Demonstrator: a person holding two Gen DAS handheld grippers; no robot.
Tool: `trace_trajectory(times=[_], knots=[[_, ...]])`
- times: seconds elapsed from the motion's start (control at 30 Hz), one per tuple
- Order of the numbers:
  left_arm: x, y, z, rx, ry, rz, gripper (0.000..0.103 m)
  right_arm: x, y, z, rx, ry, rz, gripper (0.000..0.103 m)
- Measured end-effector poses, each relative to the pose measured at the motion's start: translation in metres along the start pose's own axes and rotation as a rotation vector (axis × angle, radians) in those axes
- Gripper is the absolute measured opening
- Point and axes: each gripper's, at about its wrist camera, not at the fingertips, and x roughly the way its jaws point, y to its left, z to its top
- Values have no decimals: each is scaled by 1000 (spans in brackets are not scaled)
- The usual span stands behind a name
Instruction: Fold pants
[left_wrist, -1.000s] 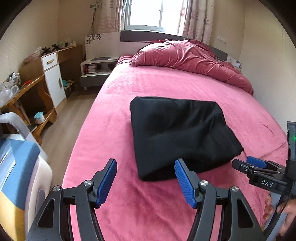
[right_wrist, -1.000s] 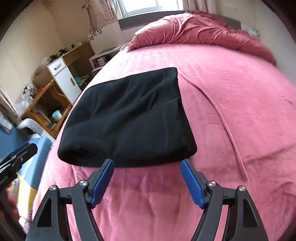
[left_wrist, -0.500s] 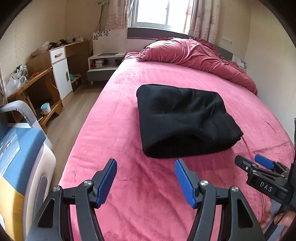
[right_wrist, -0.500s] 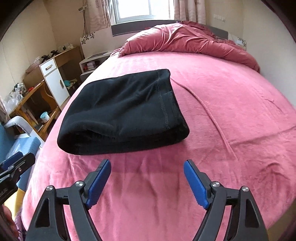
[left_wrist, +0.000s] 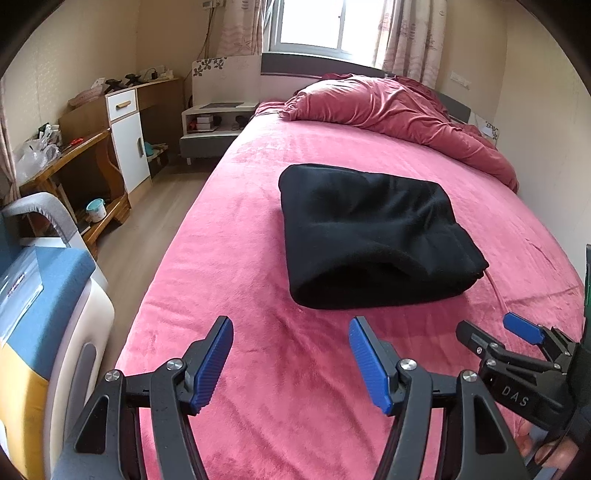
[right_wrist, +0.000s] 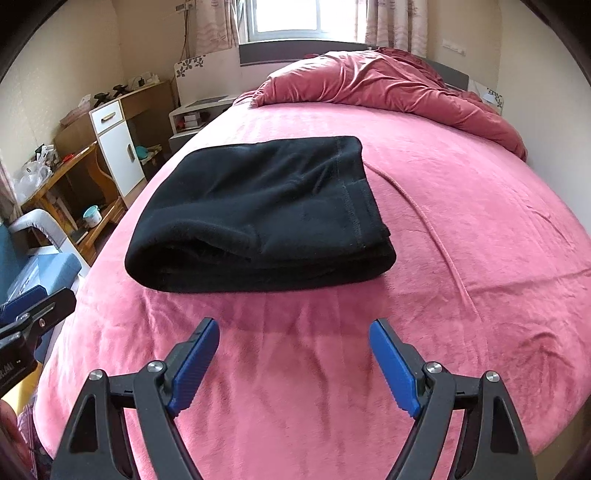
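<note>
Lying folded into a thick black bundle, pants sit mid-bed on the pink blanket, rolled edge facing the cameras. Left gripper spread wide, nothing between its blue pads, hovering short of the bundle. Right gripper likewise wide and empty; whether either touches the blanket is unclear. Rumpled duvet at far end

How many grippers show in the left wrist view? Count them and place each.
2. The left gripper fills the bottom centre, open above the pink bed. The right gripper pokes in at the lower right edge, also open. Neither touches the folded black pants.
</note>
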Motion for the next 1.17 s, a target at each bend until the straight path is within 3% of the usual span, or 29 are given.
trace_trajectory(times=[0.63,0.9,1.07,1.17], knots=[[-7,-1,-6,-2,-18,71,67,-3,5,-4,-17,-5,-3,84],[-7,1,-9,-16,-4,48,67,-3,6,-7,-26,-2,-9,84],[-14,-1,-10,3,-59,39,66,-2,4,-9,-23,6,-12,84],[-11,0,-10,-2,-47,42,66,0,1,-11,-11,12,-14,84]])
